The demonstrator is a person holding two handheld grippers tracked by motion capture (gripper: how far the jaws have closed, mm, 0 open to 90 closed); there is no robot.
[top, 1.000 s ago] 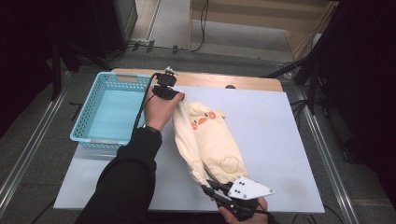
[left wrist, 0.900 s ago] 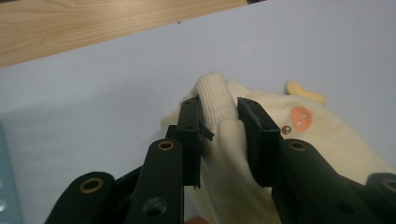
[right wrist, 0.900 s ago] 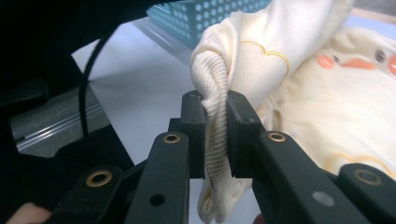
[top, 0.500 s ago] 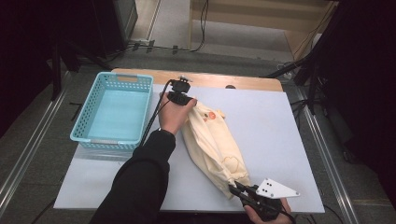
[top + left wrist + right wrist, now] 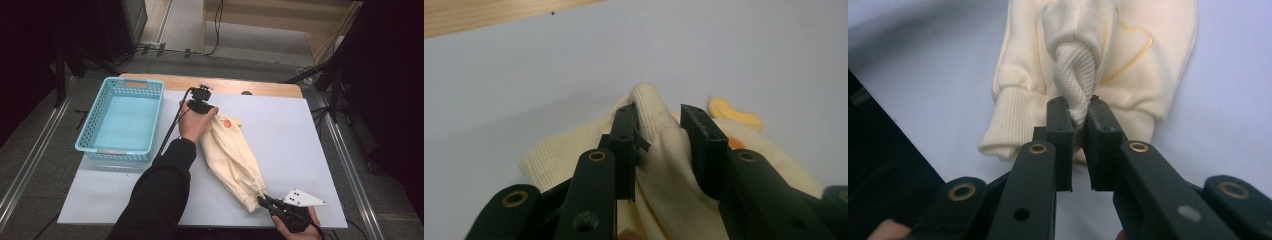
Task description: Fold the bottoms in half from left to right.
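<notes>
Stretching a cream sweatshirt (image 5: 232, 157) between two grippers on the white table (image 5: 300, 135).
Long axis diagonal: left gripper (image 5: 658, 131) clamps the far ribbed end, right gripper (image 5: 1079, 119) the near hem.

Pale table, with a garment and a basket laid on it

A wooden table (image 5: 260, 87) is seen covered by a pale blue-grey sheet (image 5: 290, 135), with a strip of bare wood left showing along the far edge. A cream sweatshirt (image 5: 235, 157) is laid bunched and stretched lengthwise across the middle of the sheet, its ribbed hem turned toward the near edge. A light blue plastic basket (image 5: 122, 120) is set on the left part, well apart from the sweatshirt.
</notes>
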